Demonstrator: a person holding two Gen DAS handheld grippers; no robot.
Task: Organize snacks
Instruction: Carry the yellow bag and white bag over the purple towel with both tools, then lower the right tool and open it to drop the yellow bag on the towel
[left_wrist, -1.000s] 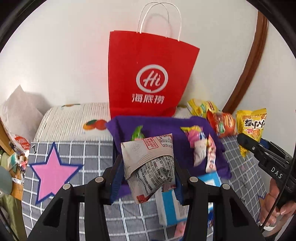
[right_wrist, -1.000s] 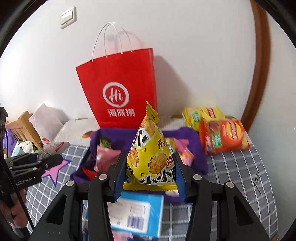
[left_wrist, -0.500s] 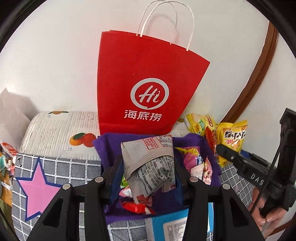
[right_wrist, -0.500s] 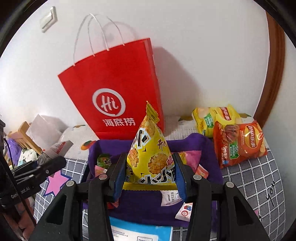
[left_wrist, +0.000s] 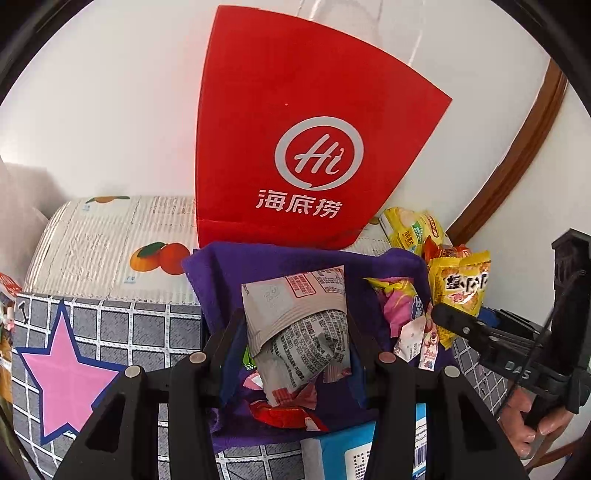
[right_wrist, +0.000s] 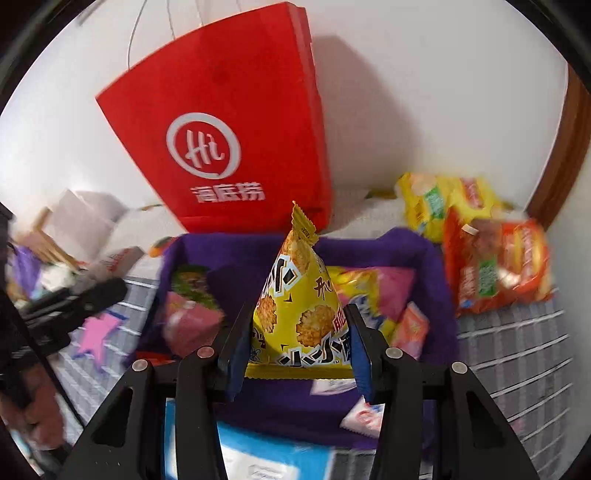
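Note:
My left gripper (left_wrist: 295, 347) is shut on a grey printed snack packet (left_wrist: 299, 325), held above the purple cloth tray (left_wrist: 218, 273). My right gripper (right_wrist: 295, 343) is shut on a yellow pyramid snack bag (right_wrist: 299, 306), also above the purple tray (right_wrist: 428, 251). The right gripper also shows at the right of the left wrist view (left_wrist: 461, 325), with the yellow bag (left_wrist: 461, 291) in it. A tall red paper bag (left_wrist: 295, 147) stands against the wall just behind the tray; it also shows in the right wrist view (right_wrist: 229, 140). Small pink, green and red snacks lie in the tray.
Yellow and orange chip bags (right_wrist: 491, 254) lie right of the tray near a brown door frame. A blue-and-white box (left_wrist: 369, 454) lies in front of the tray. The checked cloth has a pink star (left_wrist: 66, 380). A fruit-print box (left_wrist: 110, 243) is at back left.
Both grippers have moved forward toward the red bag and the purple tray, each still holding its snack. The bag now fills more of both views.

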